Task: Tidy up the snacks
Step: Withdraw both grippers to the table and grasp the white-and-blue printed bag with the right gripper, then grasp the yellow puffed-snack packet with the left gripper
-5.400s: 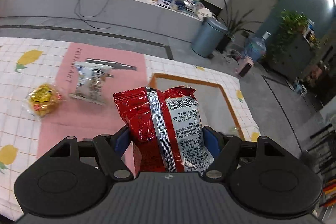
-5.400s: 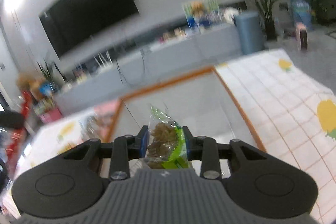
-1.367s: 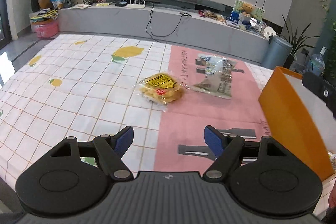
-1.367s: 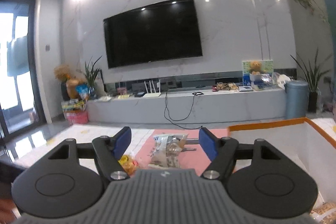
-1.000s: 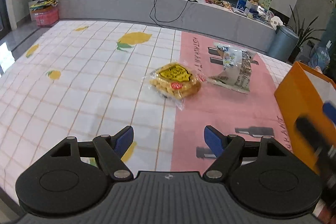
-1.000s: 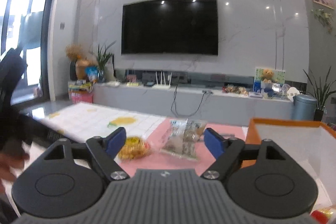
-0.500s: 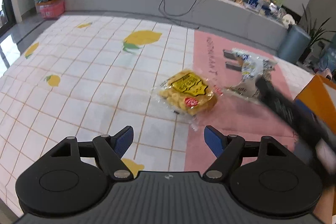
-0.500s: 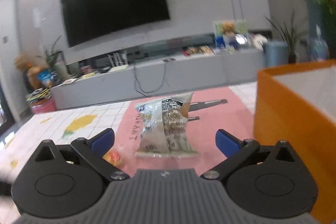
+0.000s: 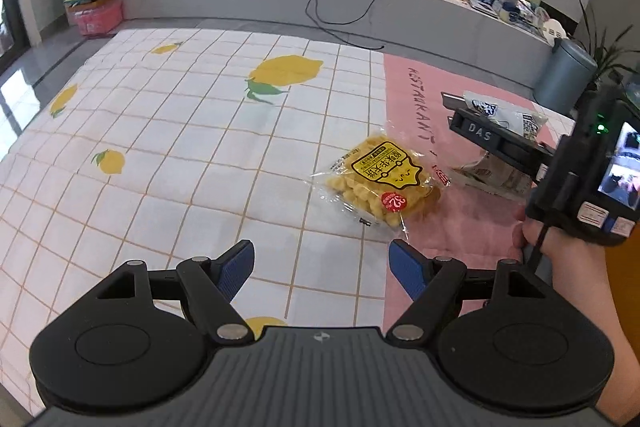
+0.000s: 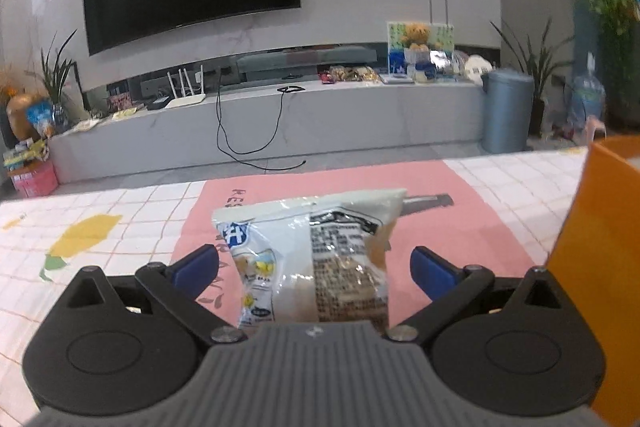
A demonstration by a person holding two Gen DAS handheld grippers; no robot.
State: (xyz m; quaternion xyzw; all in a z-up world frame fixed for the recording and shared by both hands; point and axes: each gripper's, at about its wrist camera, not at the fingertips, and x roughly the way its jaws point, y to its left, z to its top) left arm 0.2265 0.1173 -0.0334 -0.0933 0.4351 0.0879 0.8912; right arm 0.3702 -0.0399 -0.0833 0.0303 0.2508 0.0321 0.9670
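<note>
A yellow snack bag (image 9: 380, 181) lies on the lemon-print cloth, just beyond my open left gripper (image 9: 322, 269) and a little to its right. A white and blue snack bag (image 10: 316, 263) lies on the pink mat between the wide-open fingers of my right gripper (image 10: 314, 267), apart from both pads. The same white bag (image 9: 500, 147) shows in the left wrist view, partly hidden under the right gripper's body (image 9: 560, 167). An orange box (image 10: 600, 267) stands at the right edge of the right wrist view.
The lemon-print tablecloth (image 9: 160, 147) stretches left of the pink mat (image 9: 420, 107). Behind the table are a grey TV bench (image 10: 280, 123) with a cable, a grey bin (image 10: 506, 111) and plants. The person's hand (image 9: 560, 255) holds the right gripper.
Both grippers dropped a snack in the box earlier and are now empty. The right gripper has moved forward so the white bag lies between its fingers. The left gripper has come closer to the yellow bag.
</note>
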